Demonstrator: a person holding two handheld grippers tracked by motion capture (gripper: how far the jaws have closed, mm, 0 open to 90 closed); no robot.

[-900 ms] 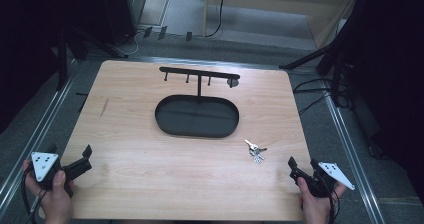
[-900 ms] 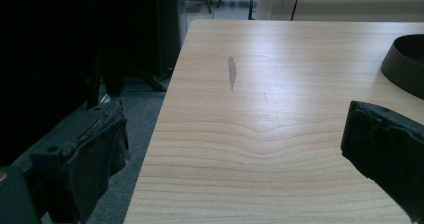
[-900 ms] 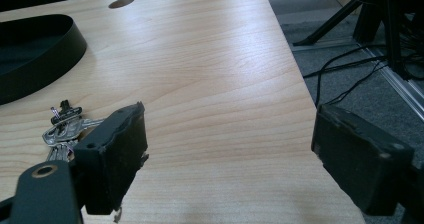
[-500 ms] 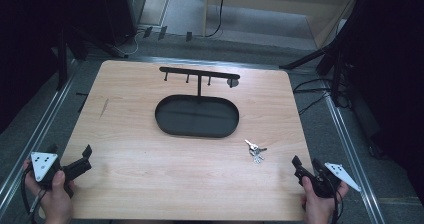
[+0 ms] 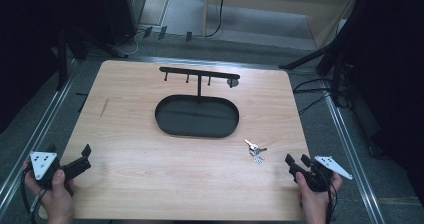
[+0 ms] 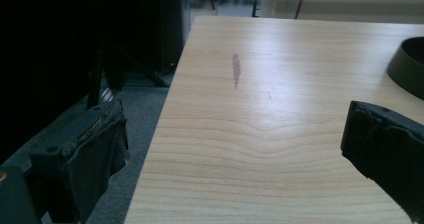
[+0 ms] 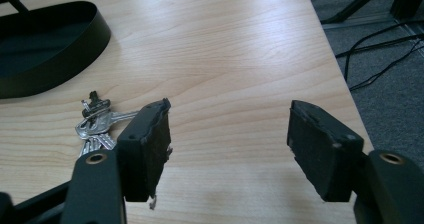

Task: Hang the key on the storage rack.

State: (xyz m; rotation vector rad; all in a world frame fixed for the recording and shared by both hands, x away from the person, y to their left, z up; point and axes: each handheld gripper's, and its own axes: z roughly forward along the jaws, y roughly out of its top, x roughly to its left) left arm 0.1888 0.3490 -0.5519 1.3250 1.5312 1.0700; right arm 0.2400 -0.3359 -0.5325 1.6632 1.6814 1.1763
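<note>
Keys (image 5: 255, 151) lie flat on the wooden table (image 5: 150, 184), just right of the black oval tray (image 5: 196, 116) and near your right gripper (image 5: 297, 163), whose jaws stand apart around nothing; bring them low and square over the bunch before closing. Your left gripper (image 5: 86, 153) waits empty, jaws wide, at the table's near left corner. Part of the bunch sits behind your right jaw in the right gripper view, so the number of keys is unclear.

Shiny metal keys (image 7: 97, 121), matt wooden table (image 7: 225, 49)
</note>
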